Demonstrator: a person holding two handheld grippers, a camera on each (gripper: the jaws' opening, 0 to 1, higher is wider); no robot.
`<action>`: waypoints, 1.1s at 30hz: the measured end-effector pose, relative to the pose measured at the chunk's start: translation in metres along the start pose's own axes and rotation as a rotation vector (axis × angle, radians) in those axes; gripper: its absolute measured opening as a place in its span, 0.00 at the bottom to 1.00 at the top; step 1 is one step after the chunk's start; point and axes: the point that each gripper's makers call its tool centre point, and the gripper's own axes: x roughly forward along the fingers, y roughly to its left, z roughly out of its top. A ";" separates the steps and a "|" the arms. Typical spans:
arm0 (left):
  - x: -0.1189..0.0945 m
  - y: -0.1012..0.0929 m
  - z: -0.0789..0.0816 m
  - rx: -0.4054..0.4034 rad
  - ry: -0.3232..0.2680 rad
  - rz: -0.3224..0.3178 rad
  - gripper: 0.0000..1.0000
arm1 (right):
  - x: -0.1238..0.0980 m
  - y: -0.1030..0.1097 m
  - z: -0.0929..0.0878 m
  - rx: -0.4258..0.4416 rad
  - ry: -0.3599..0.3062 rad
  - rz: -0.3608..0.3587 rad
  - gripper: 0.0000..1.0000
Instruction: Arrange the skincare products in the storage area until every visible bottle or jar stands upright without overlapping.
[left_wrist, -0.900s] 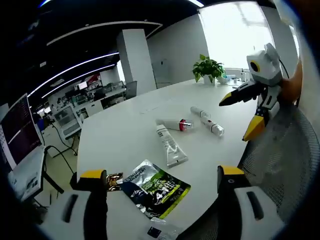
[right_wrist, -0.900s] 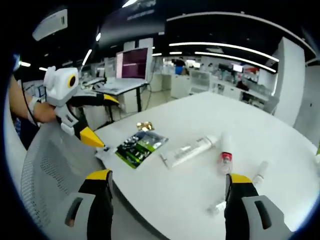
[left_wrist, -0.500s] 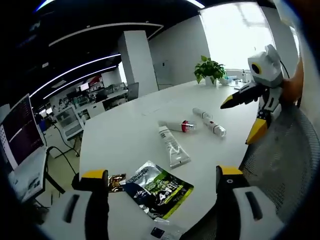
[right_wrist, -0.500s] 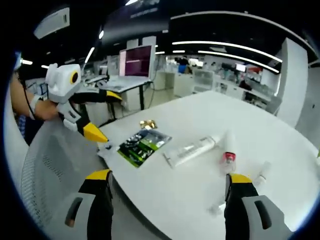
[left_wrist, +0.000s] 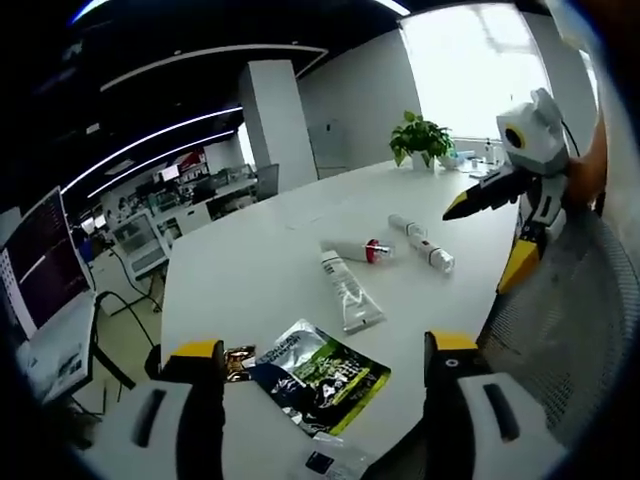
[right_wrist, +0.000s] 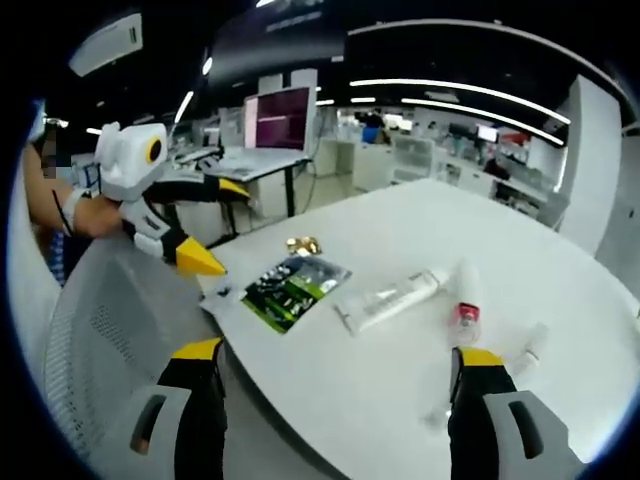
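Left gripper (left_wrist: 312, 360) and right gripper (right_wrist: 335, 365): fingers wide, holding nothing. On the white table (left_wrist: 250, 270), toppled: tube (left_wrist: 348, 292), red-capped bottle (left_wrist: 355, 250) at 1 o'clock, green pouch (left_wrist: 318, 375) at 6.

White tube (left_wrist: 349, 292), three bottles (left_wrist: 419, 243) lying flat, apart.

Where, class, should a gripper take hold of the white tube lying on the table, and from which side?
Grip the white tube across its rounded body near the cap end, probably coming down from above with the jaws either side of its width. It lies flat on the table, and its far end flattens into a thin crimped seam, a poor hold for standing it up.
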 end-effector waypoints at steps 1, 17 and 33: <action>0.000 0.001 0.000 -0.005 -0.001 0.003 0.78 | 0.000 0.000 0.000 0.002 0.002 0.001 0.97; 0.001 0.000 -0.003 0.022 0.020 0.006 0.75 | 0.002 0.004 -0.006 0.009 0.028 0.020 0.95; 0.002 0.003 -0.011 0.039 0.065 0.026 0.75 | 0.010 -0.007 0.019 0.009 0.003 0.040 0.98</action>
